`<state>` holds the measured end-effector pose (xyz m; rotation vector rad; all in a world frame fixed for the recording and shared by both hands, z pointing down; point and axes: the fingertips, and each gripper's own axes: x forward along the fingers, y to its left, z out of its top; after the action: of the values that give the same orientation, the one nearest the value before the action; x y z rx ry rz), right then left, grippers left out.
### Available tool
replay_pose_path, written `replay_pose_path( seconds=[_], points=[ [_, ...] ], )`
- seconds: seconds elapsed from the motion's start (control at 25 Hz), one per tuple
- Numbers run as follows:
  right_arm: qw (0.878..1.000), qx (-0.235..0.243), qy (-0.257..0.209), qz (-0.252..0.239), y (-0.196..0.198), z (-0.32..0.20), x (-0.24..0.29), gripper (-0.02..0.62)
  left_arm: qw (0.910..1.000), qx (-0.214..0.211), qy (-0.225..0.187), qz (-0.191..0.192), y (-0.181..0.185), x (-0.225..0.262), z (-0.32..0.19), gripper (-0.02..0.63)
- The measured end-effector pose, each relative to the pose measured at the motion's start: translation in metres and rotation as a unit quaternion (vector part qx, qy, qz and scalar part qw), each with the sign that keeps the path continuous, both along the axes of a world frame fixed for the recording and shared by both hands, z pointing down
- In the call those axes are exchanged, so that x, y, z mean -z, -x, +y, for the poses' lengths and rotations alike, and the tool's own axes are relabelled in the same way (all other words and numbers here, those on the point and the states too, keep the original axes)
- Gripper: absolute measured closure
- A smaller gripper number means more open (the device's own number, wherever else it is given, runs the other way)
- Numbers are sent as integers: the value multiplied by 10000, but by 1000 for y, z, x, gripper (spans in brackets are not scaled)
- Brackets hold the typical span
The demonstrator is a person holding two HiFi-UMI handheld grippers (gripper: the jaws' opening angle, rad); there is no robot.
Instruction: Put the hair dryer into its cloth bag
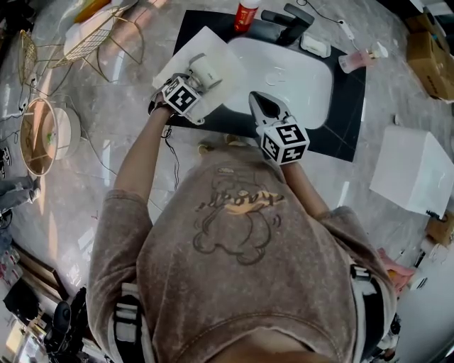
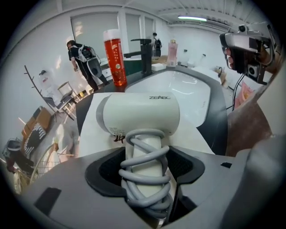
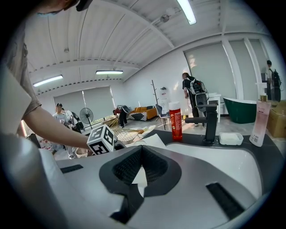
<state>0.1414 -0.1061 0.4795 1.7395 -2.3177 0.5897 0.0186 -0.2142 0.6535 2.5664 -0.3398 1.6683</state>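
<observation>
- The left gripper (image 2: 145, 154) is clamped on the handle of the white hair dryer (image 2: 143, 114). The jaws press on both sides of the handle, which has the grey cord (image 2: 145, 174) coiled around it.
- The hair dryer's barrel lies crosswise beyond the jaws. It sits just above or on the white cloth bag (image 1: 202, 42); I cannot tell whether they touch.
- The bag lies flat on the black countertop (image 1: 347, 135), at the left of the white sink basin (image 1: 298, 78), with one corner reaching over the basin's rim.
- The right gripper (image 3: 141, 152) has its jaws pressed together with nothing between them. It is held over the near edge of the basin, to the right of the dryer and apart from it.
- At the far side of the sink stand a red bottle (image 1: 246, 14) and a black faucet (image 1: 291, 21), with a white soap dish (image 1: 314, 46) and a pink bottle (image 1: 358, 60) further right.
</observation>
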Motion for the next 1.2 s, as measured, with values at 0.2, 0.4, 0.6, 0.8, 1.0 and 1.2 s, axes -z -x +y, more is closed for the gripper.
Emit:
replay_pose_path(
  seconds=[0.2, 0.4, 0.6, 0.8, 1.0, 1.2],
  points=[
    [10000, 10, 10, -14, -2, -3, -3, 597, 10000, 56, 15, 15, 0, -1, -3, 339],
    [10000, 42, 2, -5, -4, -5, -1, 597, 10000, 18, 14, 26, 0, 2, 0, 345],
    [9999, 99, 51, 9, -6, -9, -4, 597, 9992, 247, -22, 302, 0, 16, -2, 347],
    [9997, 241, 61, -24, 1, -17, -6, 597, 9939, 671, -159, 855, -1, 49, -6, 347],
    [9989, 469, 7, -49, 11, -30, -4, 597, 9823, 1238, -222, 1391, 11, 84, -5, 347],
    [9974, 709, -19, -92, 21, -42, -6, 597, 9604, 1946, -331, 1969, 33, 116, -2, 347]
  ],
)
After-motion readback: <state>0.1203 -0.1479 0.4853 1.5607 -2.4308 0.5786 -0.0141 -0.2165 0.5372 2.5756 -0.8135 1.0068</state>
